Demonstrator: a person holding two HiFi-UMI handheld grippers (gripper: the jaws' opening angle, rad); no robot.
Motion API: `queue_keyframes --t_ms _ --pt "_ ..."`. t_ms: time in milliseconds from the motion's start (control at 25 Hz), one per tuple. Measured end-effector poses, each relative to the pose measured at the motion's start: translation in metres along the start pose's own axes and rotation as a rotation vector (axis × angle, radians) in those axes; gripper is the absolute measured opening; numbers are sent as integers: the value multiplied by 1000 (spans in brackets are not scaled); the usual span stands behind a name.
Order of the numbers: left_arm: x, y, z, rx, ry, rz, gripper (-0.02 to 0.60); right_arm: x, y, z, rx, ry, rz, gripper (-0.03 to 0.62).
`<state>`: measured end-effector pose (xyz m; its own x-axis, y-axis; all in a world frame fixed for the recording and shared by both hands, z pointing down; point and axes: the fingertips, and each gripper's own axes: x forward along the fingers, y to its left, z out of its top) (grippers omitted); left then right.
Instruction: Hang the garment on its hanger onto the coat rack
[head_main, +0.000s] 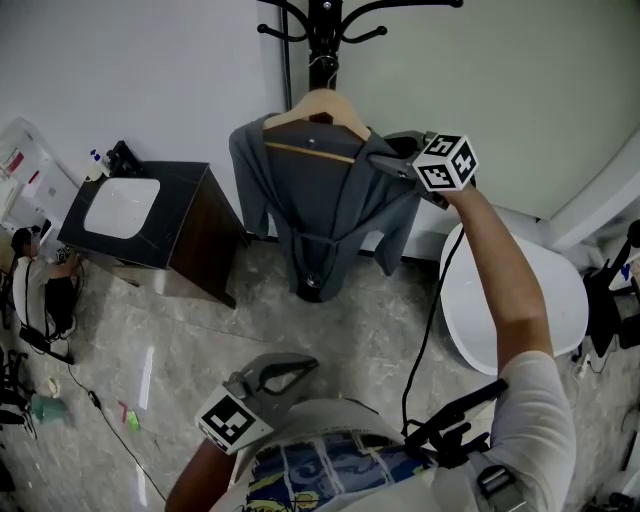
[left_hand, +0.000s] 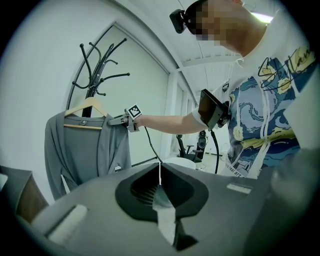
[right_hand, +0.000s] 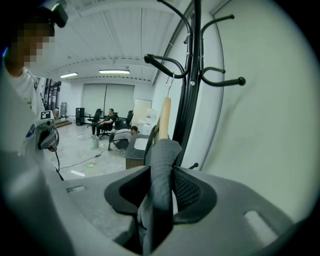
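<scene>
Hang step appears done: hanger (head_main: 318, 105) is sitting on rack (head_main: 323, 30), garment (head_main: 320, 215) draping below.
Right gripper (head_main: 378, 160) is standing released, jaws apart with shoulder cloth loose between them.
Left gripper (head_main: 305, 366) is idling low, clenched and empty.
Next: backing right gripper off without snagging cloth.

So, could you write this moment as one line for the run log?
garment on hanger, hung on rack | right gripper open, garment between jaws | left gripper shut, empty
</scene>
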<state>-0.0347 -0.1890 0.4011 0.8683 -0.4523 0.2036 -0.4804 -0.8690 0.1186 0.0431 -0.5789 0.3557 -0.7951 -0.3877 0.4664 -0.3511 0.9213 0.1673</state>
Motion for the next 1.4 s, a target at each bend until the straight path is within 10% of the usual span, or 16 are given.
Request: queue_keyframes --t_ms 480,1000,1400 --pt "19 -58 -1 19 -4 -4 11 -87 34 -19 -87 -34 -226 179" --pt "18 -127 -26 -59 21 42 11 -133 251 -137 -6 50 -81 66" --pt "-2 -146 -30 -78 -1 -29 11 -143 385 -156 198 58 -28 3"
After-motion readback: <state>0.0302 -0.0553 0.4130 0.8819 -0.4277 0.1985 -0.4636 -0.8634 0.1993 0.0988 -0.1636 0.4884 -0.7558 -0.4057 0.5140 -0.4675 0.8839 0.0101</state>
